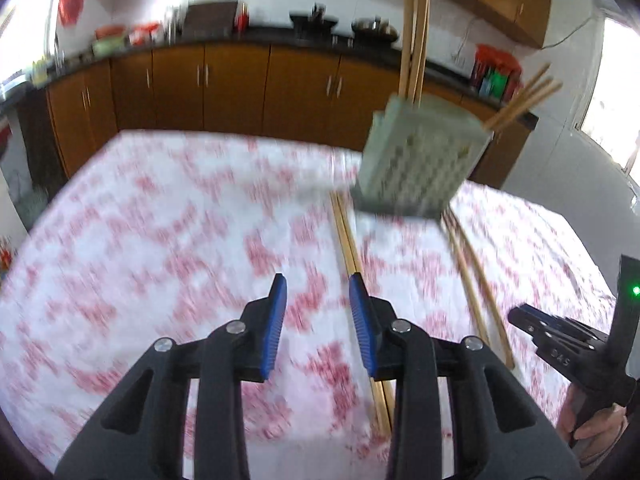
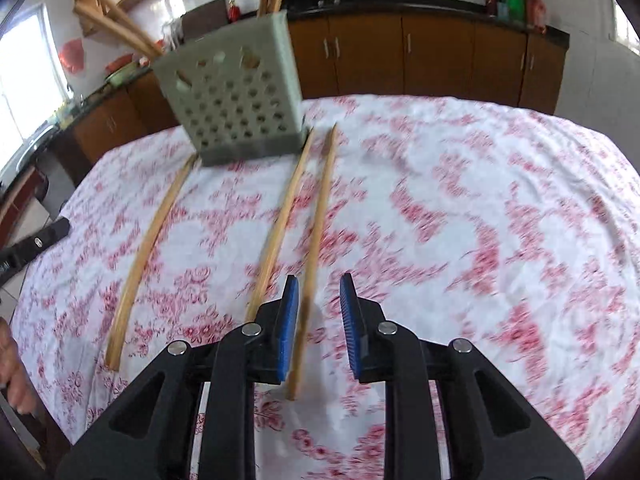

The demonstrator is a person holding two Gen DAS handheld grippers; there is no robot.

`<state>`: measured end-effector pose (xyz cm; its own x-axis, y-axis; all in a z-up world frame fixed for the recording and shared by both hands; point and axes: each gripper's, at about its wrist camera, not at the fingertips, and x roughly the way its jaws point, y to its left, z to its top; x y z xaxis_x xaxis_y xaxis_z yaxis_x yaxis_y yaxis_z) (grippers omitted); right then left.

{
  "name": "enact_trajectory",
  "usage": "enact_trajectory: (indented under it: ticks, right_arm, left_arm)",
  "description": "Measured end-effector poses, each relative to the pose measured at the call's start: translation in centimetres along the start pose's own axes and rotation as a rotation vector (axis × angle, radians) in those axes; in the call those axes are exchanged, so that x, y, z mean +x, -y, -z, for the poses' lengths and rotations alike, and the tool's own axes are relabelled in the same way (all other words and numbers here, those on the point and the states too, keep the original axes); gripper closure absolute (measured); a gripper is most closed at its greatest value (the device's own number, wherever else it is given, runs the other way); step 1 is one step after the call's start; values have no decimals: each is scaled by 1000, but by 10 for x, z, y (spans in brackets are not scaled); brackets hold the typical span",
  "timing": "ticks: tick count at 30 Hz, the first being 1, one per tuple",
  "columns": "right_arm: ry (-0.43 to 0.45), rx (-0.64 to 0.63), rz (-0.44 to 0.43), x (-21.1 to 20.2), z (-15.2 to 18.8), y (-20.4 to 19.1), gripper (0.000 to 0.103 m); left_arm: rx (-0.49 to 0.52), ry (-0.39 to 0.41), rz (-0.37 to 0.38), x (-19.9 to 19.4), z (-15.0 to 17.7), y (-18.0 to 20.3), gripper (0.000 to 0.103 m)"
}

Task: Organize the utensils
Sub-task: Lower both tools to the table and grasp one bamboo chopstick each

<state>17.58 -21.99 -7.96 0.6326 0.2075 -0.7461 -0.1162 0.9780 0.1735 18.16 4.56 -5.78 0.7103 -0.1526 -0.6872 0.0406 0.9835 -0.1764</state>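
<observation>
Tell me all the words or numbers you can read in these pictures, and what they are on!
"DAS", perhaps: raised letters on the right claw, blurred, so not certain.
Packets on the counter: too blurred to read.
Red paper on the wall: no writing can be read.
Utensil holder, chopsticks, tablecloth: no words.

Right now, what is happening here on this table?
A person holds a gripper in each hand above a table with a floral cloth, tidying chopsticks. Some already stand in the perforated holder. The others lie loose on the cloth. The left gripper and the right gripper are open and hold nothing; one loose chopstick lies just ahead of the right one.
</observation>
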Motion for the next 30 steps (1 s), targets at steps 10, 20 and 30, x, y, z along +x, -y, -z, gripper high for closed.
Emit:
enact_trajectory:
  ticks: [10, 20, 30]
  right_arm:
    - [-11, 39, 121, 7, 7, 19, 95]
    - [-5, 36, 133, 1, 14, 30, 95]
    - [0, -8, 129, 3, 15, 19, 95]
  left_arm:
    - [82, -110, 46, 27, 25, 28, 83]
    - [143, -151, 14, 38, 35, 40, 87]
    - [145, -162, -56, 54, 27, 35, 94]
